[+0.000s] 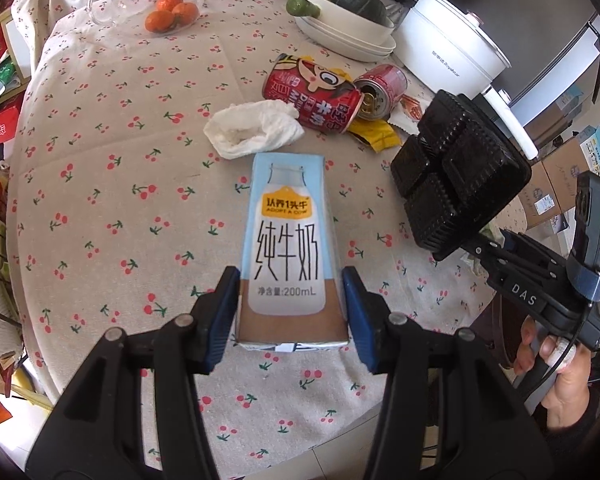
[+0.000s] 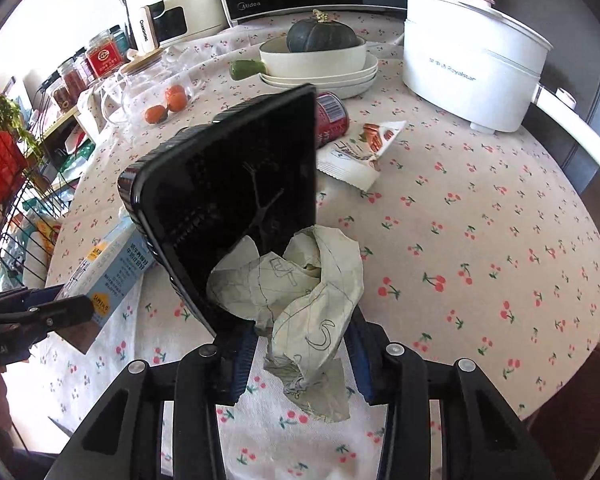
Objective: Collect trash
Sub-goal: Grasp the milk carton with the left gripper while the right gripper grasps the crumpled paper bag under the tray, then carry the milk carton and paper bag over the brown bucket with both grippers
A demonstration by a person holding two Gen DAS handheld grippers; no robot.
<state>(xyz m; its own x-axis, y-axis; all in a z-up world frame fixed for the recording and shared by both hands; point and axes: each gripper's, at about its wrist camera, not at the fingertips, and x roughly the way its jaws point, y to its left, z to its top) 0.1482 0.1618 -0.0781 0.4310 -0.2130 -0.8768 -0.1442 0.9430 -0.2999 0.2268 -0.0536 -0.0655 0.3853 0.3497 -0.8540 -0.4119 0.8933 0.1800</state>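
Currently the left gripper [image 1: 290, 312] is clamping the base of a milk carton [image 1: 286, 248], its blue pads pressing both side walls; the carton is lying label-up on the cherry-print tablecloth [image 1: 100, 208]. The right gripper [image 2: 300, 354] is clamped on the rim of a black plastic tray [image 2: 228, 200], with crumpled paper [image 2: 300, 288] also sitting between the jaws; whether the paper is pinched or merely resting there is not resolvable. The tray is tilting clear of the table.

Step in hand, by judgement: both grippers are loaded, so collection is at the carry stage. The next move calls for lifting both loads and taking them to a bin, keeping the tray from spilling the paper.

Remaining litter further out: a white tissue [image 1: 256, 130], two red cans [image 1: 312, 94], a yellow wrapper [image 1: 374, 136], and a snack packet [image 2: 360, 152].

No bin is showing in either view. The tray is hiding much of the table centre in the right wrist view.
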